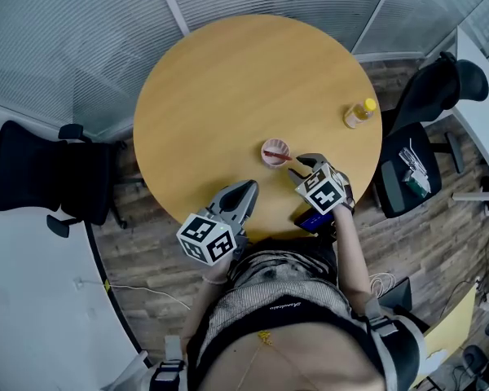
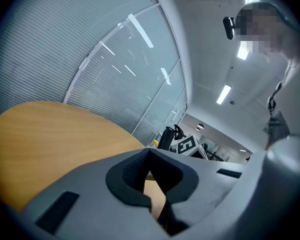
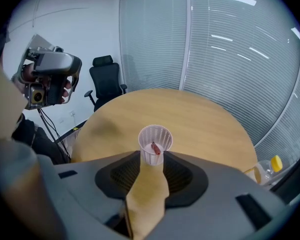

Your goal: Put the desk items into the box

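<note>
Right gripper [image 3: 153, 160]: your jaws stand wide, with the base of the white mesh cup [image 3: 155, 136] between their tips.
Cup: upright on the round wooden table [image 1: 228, 80], just toward 5 o'clock from its middle, with a small red item [image 3: 155, 148] inside.
Left gripper [image 1: 246, 190]: your jaws are together at the tips and hold nothing; it hovers over the table edge at 6 o'clock.
Yellow-capped bottle [image 1: 359, 114]: upright at the 3 o'clock edge, well apart from the cup.

black chair [image 1: 41, 177]: left | second black chair [image 1: 444, 84]: right | blinds [image 1: 65, 47]: behind | wood floor [image 1: 440, 243]
</note>
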Action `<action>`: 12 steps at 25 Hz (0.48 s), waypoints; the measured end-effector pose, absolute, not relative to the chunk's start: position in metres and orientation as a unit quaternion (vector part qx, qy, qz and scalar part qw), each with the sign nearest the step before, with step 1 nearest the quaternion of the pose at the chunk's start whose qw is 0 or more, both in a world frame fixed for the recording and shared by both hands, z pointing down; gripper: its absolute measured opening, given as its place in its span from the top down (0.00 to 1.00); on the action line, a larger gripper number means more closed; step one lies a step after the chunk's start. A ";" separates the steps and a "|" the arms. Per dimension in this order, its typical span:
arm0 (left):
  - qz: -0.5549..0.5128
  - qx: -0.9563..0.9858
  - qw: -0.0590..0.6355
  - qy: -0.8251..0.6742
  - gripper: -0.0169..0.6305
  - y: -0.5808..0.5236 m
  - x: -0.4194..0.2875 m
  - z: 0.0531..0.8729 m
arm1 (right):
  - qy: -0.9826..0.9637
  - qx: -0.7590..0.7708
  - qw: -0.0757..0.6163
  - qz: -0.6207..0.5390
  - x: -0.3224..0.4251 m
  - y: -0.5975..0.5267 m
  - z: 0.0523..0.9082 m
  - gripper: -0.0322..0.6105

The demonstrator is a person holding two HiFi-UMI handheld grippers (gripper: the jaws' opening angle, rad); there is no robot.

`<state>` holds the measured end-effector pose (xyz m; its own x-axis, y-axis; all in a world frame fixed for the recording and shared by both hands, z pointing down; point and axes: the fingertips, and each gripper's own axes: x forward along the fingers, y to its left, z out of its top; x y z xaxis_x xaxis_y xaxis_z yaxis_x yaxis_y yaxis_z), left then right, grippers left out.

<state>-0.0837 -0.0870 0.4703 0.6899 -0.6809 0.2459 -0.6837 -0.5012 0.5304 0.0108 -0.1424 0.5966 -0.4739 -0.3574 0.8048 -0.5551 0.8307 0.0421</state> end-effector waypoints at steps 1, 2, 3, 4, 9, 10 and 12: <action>0.003 0.867 0.307 -0.394 0.97 -0.086 -0.082 0.470 | -0.852 0.272 0.432 0.115 0.012 -0.141 0.595 0.71; 0.002 0.867 0.306 -0.393 0.97 -0.085 -0.081 0.469 | -0.853 0.277 0.426 0.118 0.014 -0.139 0.593 0.71; 0.002 0.867 0.306 -0.393 0.97 -0.084 -0.080 0.469 | -0.854 0.280 0.420 0.122 0.015 -0.137 0.591 0.71; 0.001 0.867 0.306 -0.394 0.97 -0.083 -0.079 0.468 | -0.856 0.282 0.415 0.124 0.016 -0.135 0.589 0.71; 0.002 0.866 0.307 -0.395 0.97 -0.079 -0.072 0.468 | -0.865 0.281 0.396 0.126 0.018 -0.123 0.580 0.77; 0.003 0.866 0.307 -0.395 0.97 -0.078 -0.071 0.469 | -0.867 0.282 0.392 0.124 0.018 -0.121 0.578 0.79; 0.004 0.866 0.308 -0.395 0.97 -0.075 -0.069 0.470 | -0.872 0.283 0.380 0.122 0.017 -0.116 0.574 0.84</action>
